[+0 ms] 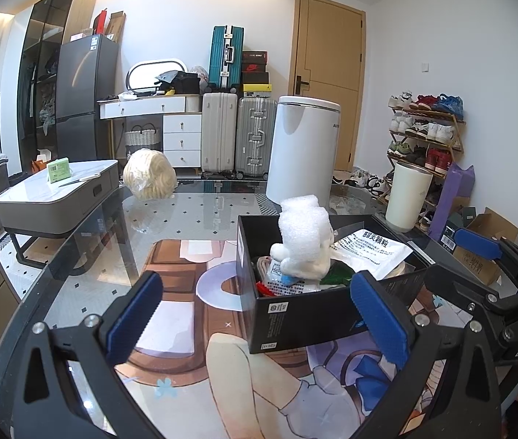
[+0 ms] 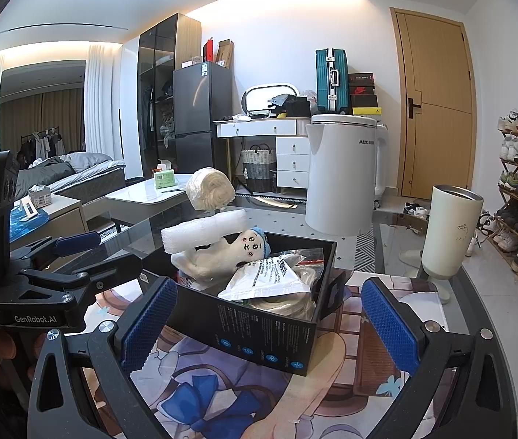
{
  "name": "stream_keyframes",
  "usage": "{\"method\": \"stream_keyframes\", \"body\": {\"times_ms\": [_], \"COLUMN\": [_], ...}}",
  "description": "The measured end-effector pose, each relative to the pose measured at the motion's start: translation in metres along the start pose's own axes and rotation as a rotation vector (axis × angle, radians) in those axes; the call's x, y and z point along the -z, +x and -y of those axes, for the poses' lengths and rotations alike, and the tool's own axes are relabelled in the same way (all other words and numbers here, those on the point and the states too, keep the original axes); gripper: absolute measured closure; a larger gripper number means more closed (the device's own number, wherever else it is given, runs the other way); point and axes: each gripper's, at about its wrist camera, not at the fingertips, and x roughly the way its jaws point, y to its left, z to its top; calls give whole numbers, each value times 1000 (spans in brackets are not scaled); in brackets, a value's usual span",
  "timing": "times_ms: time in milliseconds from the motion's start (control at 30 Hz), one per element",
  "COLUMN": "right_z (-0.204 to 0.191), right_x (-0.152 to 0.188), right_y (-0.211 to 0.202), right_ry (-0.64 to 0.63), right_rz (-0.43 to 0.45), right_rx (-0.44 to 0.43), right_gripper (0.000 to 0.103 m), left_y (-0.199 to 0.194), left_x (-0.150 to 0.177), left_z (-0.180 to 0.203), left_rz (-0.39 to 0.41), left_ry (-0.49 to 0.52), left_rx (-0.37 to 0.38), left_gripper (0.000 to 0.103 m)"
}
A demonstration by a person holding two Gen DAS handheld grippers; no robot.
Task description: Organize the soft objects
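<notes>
A black box [image 1: 306, 318] [image 2: 259, 336] stands on the printed mat on the glass table. In it lie a white plush doll [image 2: 222, 256] [image 1: 306, 263], a white foam piece [image 1: 304, 219] [image 2: 204, 232] resting on the doll, and a white printed pouch [image 1: 372, 252] [image 2: 269, 278]. A bundle of cream yarn in plastic [image 1: 150, 178] [image 2: 210, 189] sits at the table's far edge. My left gripper [image 1: 259, 323] is open and empty, just in front of the box. My right gripper [image 2: 269, 323] is open and empty, at the box's near side. Each gripper shows in the other's view.
A white kettle [image 1: 301, 150] [image 2: 343, 175] and a cream tumbler [image 1: 407, 197] [image 2: 449, 234] stand on the table behind and right of the box. A low white coffee table [image 1: 57, 194] is at left. A shoe rack [image 1: 427, 135] is at right.
</notes>
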Motion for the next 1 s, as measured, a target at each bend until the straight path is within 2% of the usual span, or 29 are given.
{"method": "stream_keyframes", "body": {"times_ms": [1000], "right_z": [0], "right_x": [0], "right_y": [0], "right_ry": [0], "right_rz": [0], "right_rx": [0], "right_gripper": [1], "left_y": [-2], "left_x": [0], "left_z": [1], "left_rz": [8], "left_ry": [6], "left_rx": [-5], "left_gripper": [0]}}
